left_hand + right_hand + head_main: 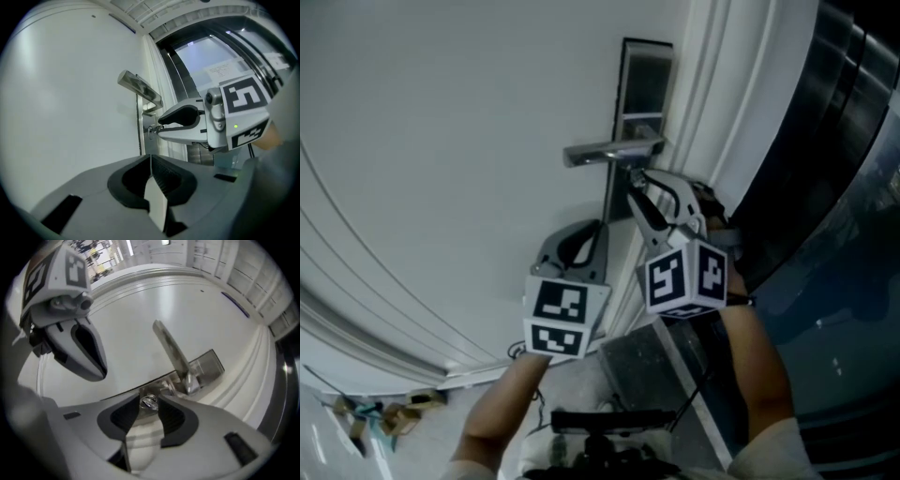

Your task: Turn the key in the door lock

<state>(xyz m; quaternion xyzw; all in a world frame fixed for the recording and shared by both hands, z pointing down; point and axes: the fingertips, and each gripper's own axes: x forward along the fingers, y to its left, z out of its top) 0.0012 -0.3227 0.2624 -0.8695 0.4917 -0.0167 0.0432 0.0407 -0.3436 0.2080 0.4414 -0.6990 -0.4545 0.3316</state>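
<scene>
A silver lever handle [614, 150] sticks out from a long metal lock plate [643, 84] on the white door [441, 141]. Below the handle a small silver key [149, 402] sits in the lock. My right gripper [146, 405] points level at the door with its jaws apart. The key head lies between the fingertips with a gap on each side. The left gripper view shows the key [151, 130] just off the right gripper's tips [160, 127]. My left gripper [150, 159] hangs lower and further from the lock, shut on nothing, its tips [581, 246] toward the door.
The white door frame [712, 112] runs beside the lock plate, with dark glass panels [844, 187] beyond it. Scraps of cardboard [375, 412] lie on the floor by the door's bottom edge, and a dark device [600, 427] sits below my arms.
</scene>
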